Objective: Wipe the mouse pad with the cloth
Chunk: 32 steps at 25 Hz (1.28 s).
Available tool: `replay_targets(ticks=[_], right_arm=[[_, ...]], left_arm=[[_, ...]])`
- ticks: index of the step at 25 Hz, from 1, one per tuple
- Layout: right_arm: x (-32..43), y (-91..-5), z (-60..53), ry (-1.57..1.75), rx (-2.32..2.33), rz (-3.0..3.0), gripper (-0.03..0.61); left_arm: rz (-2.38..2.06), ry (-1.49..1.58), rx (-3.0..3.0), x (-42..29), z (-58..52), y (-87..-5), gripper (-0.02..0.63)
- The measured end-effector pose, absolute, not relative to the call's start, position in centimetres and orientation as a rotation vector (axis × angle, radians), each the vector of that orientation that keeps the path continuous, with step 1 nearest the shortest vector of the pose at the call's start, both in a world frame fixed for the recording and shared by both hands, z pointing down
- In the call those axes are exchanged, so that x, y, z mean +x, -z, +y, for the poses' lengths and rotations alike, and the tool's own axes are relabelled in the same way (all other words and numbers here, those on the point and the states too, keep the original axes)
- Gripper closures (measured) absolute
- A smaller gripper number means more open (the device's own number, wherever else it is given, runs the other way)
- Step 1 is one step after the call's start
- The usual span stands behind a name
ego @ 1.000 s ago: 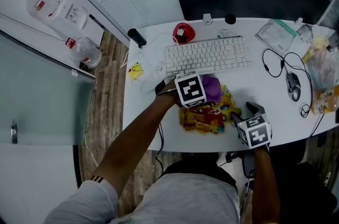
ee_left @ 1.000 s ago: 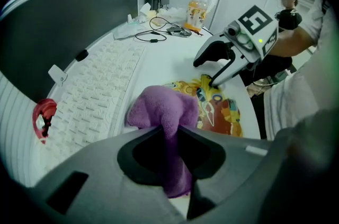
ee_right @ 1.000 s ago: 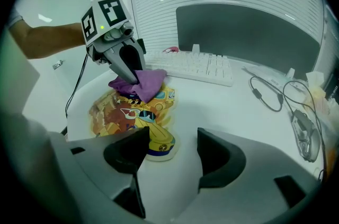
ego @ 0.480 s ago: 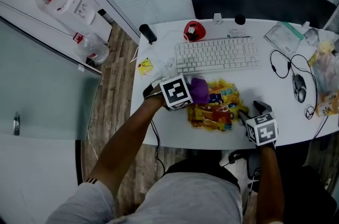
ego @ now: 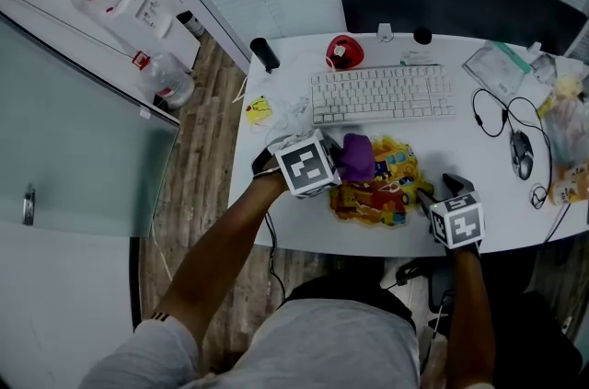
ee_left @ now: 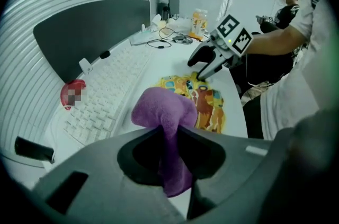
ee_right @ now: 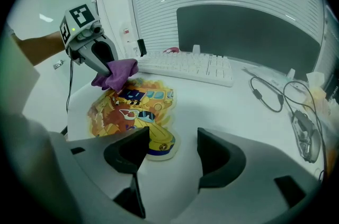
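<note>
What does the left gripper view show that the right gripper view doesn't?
Only the left gripper view shows the right gripper, jaws open at the edge of the mouse pad, and another person behind. Only the right gripper view shows the left gripper from outside, holding the purple cloth. Both show the cloth, the mouse pad and the keyboard.

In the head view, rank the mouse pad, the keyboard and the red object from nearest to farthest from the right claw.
1. Mouse pad, just left of the right claw.
2. Keyboard, behind the pad, mid-desk.
3. Red object, at the desk's back edge.
</note>
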State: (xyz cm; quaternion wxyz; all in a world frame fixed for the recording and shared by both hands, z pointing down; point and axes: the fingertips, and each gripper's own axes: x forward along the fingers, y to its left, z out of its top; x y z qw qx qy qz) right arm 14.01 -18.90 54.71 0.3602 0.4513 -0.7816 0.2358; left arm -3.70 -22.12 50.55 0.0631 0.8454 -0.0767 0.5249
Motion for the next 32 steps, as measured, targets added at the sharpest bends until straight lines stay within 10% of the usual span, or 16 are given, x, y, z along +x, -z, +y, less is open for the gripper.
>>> replay_targets(ticks=[32], right_arm=[[14.1,-54.7,-18.8,-0.601,1.185,-2.036,0.331]], left_arm=[[0.043,-1.705,2.467,6.1,-18.6,-54.6,0.532]])
